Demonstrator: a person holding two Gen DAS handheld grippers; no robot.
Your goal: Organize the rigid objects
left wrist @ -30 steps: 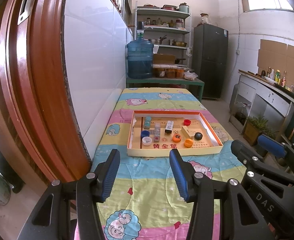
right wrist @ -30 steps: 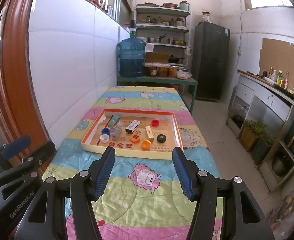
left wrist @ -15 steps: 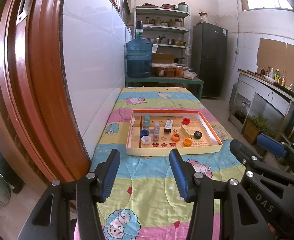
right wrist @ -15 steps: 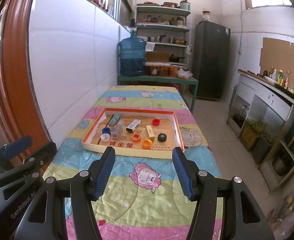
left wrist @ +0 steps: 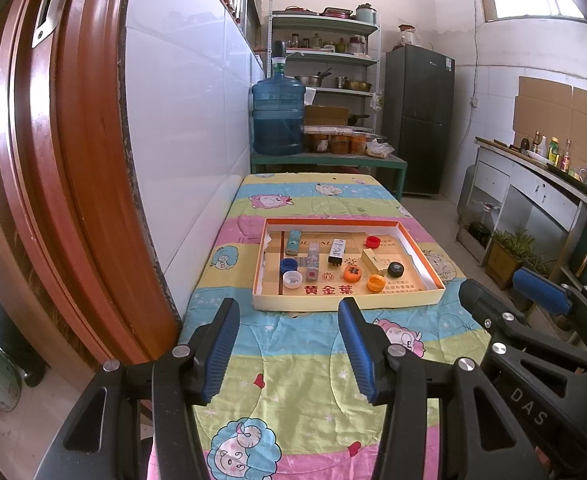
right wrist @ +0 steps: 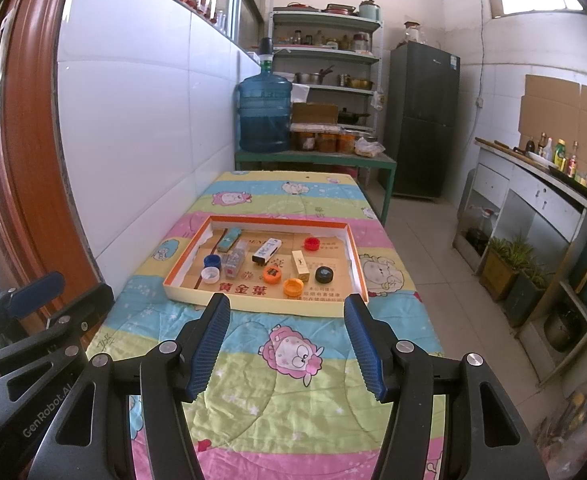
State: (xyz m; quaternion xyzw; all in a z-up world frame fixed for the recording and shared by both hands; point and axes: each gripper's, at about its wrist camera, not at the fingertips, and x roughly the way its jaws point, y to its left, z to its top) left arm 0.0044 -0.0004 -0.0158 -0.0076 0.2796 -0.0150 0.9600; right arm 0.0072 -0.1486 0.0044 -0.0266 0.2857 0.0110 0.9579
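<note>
Left gripper [left wrist: 289, 344]: blue-padded fingers [left wrist: 223, 344] spread wide, nothing between them. Right gripper [right wrist: 287, 344]: likewise spread wide and empty. Both hang side by side above the near end of the quilt-covered table [right wrist: 293, 392], short of the tray [left wrist: 349, 302], pointing toward it. That stance would suit a reach into the tray or a withdrawal from it equally well; the scene does not settle which.

The tray, a shallow cardboard box lid with an orange inner rim, sits mid-table, and every small rigid item is inside it. Toward the tray's left side: a teal lighter [left wrist: 293, 241], a clear small box [left wrist: 313, 265], a blue cap [left wrist: 288, 265] and a white cap [left wrist: 292, 279]. At the tray's centre: a black-and-white box [left wrist: 337, 251] and an orange cap [left wrist: 352, 273]. Toward the tray's right: a red cap [left wrist: 372, 242], a yellow box [left wrist: 374, 262], a black cap [left wrist: 395, 269] and a second orange cap [left wrist: 376, 282].

Assessment: caps and boxes are intermixed rather than grouped by kind, which fits either sorting still pending or mere gathering into the tray already achieved. No item lies on the quilt outside the tray.
</note>
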